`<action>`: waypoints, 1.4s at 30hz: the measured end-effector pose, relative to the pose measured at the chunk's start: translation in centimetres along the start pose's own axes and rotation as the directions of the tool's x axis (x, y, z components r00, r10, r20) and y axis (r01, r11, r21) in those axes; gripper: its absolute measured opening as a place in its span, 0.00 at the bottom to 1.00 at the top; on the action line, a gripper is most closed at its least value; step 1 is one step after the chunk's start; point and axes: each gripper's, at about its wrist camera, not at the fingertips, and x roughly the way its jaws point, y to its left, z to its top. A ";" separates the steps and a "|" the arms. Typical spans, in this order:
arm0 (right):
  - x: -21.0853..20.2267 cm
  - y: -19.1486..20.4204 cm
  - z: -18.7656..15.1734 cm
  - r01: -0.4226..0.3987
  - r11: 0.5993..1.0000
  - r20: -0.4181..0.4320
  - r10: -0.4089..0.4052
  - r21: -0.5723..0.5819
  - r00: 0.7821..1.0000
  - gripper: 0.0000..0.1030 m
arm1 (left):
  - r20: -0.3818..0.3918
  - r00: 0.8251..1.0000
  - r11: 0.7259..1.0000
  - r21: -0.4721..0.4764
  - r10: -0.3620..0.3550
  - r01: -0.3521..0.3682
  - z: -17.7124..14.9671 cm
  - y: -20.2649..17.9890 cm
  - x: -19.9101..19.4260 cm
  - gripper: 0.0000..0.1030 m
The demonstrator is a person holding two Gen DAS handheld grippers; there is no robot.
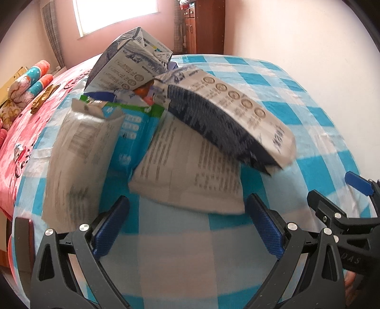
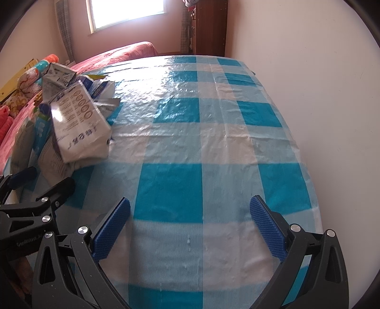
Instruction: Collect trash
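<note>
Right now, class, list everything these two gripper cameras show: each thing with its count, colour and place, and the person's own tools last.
Flattened cartons: a pile, exact count unclear, grey-white and dark blue with one blue-green, heaped at the table's left side.
Tablecloth: one, blue-and-white checked, glossy, covering the table.
Bedspread: one, pink patterned, left of the table.
Cushions: a few, orange and teal, on the bed's far side.
Window: one, bright, on the far wall.
Cupboard: one, dark brown wood, far corner.
Wall: plain white, right of the table.
Left gripper: black with blue pads, open, facing the pile.
Right gripper: black with blue pads, open, over bare cloth.
</note>
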 end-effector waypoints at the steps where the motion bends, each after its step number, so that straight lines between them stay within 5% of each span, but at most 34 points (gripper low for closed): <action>1: -0.2 0.1 -0.2 0.000 1.000 -0.004 0.000 -0.001 1.000 0.96 | 0.002 1.000 1.000 0.001 -0.004 0.004 -0.2 0.2 -0.3 0.96; 5: -1.3 -0.3 -1.3 -0.013 1.000 0.001 0.013 0.024 1.000 0.96 | 0.050 0.999 1.000 0.019 -0.007 0.006 -1.4 0.3 -3.0 0.96; 14: -7.5 0.5 -1.3 -0.033 0.999 0.159 0.032 0.004 0.987 0.96 | 0.199 0.980 0.999 0.030 0.034 -0.040 -2.2 1.2 -9.0 0.96; 26: -15.0 4.0 -0.1 -0.021 0.996 0.344 0.051 -0.089 0.938 0.96 | 0.401 0.901 0.986 -0.063 0.166 -0.154 -1.7 3.8 -16.1 0.96; 42: -19.8 5.9 -0.3 0.004 0.993 0.447 0.048 -0.116 0.893 0.96 | 0.503 0.855 0.986 -0.156 0.125 -0.052 -2.9 7.0 -20.3 0.96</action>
